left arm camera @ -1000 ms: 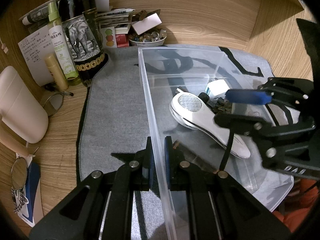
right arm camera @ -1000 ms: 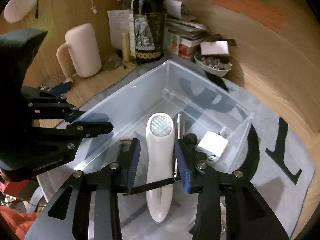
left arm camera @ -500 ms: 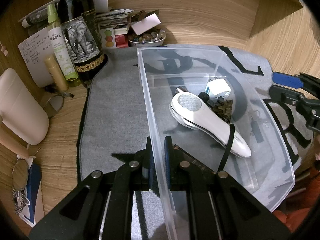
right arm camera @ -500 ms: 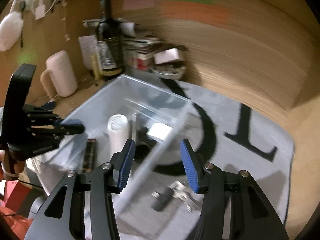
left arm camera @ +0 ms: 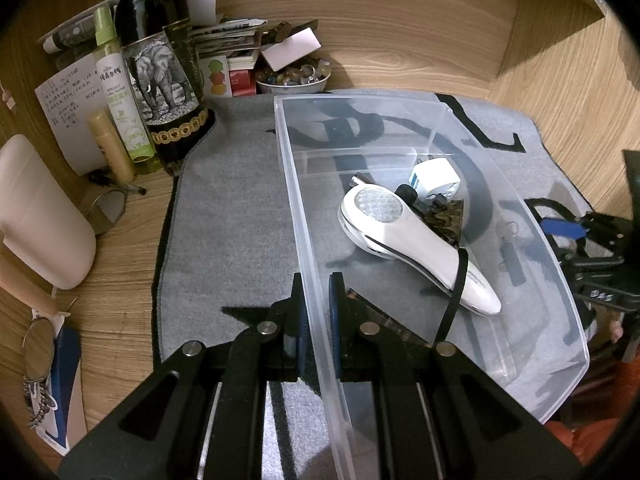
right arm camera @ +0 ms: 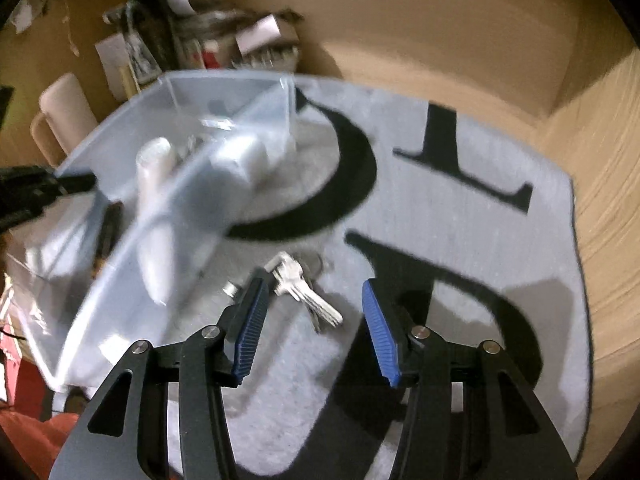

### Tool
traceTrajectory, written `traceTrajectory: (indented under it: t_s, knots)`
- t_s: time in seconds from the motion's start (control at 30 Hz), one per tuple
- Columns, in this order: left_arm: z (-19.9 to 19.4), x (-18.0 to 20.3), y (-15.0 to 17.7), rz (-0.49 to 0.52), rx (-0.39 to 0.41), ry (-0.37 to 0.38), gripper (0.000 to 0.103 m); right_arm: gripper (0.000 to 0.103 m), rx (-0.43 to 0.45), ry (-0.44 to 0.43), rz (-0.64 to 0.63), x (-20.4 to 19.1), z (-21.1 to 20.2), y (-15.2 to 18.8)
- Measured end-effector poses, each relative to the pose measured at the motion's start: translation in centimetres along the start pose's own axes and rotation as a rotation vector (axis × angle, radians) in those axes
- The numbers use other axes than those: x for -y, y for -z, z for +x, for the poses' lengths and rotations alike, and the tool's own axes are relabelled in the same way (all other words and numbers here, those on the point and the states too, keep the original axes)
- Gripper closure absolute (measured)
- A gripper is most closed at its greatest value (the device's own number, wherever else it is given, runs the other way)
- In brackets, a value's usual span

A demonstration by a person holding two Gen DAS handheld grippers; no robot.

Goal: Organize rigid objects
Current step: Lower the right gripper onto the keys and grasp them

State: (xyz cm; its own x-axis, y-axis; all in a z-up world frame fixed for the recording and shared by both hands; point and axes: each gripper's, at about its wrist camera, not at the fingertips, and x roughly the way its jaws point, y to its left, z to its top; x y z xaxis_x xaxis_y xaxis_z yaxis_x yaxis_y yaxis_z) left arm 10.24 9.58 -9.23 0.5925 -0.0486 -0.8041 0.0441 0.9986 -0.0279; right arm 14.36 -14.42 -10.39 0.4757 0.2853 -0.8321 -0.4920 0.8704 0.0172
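Left wrist view: left claw [left arm camera: 316, 312] is pinched narrow on the near wall of the clear plastic bin [left arm camera: 568, 280], one pad inside, one outside, steadying it on the grey mat [left arm camera: 232, 208]. Inside the bin lie a white handheld device [left arm camera: 408, 236] with a black strap, a white plug adapter [left arm camera: 436, 178] behind it, and small dark items between them, too small to name. Bottles and papers crowd the far-left corner of the worktop [left arm camera: 120, 248], well apart from the bin.

Right wrist view (motion-blurred): right claw [right arm camera: 312, 332] is spread wide and holds nothing, hanging over the mat outside the bin. A bunch of keys [right arm camera: 304, 288] lies on the mat just beside the left blue pad, near the bin's outer wall. Judged next target: the keys.

Risks:
- Keys are flat on soft felt; pads may skid over them or snag the mat fibres.
- Loose keys on a ring can swing and slip out if only one blade is caught.
- Bin wall is close; the near finger may knock it and shift the bin against the left claw's hold.
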Motion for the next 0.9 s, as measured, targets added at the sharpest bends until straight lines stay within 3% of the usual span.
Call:
traceTrajectory:
  t_s: [0.13, 0.5, 0.53, 0.67, 0.9]
  knots:
    - [0.0, -0.1, 0.0, -0.001, 0.002, 0.003, 0.094, 0.057, -0.040, 0.002, 0.008, 0.3, 1.8, 0.5]
    - [0.0, -0.1, 0.0, -0.002, 0.002, 0.006, 0.094, 0.057, 0.001, -0.008, -0.032, -0.8, 2.7, -0.8]
    - [0.0, -0.1, 0.0, -0.002, 0.002, 0.006, 0.094, 0.059, 0.006, -0.015, -0.024, -0.8, 2.7, -0.9]
    - [0.0, -0.1, -0.1, -0.003, 0.002, 0.007, 0.094, 0.080, 0.024, -0.015, 0.005, -0.6, 2.9, -1.1]
    - [0.0, -0.1, -0.1, -0.003, 0.002, 0.006, 0.094, 0.081, 0.049, -0.010, 0.024, -0.5, 2.5, -1.1]
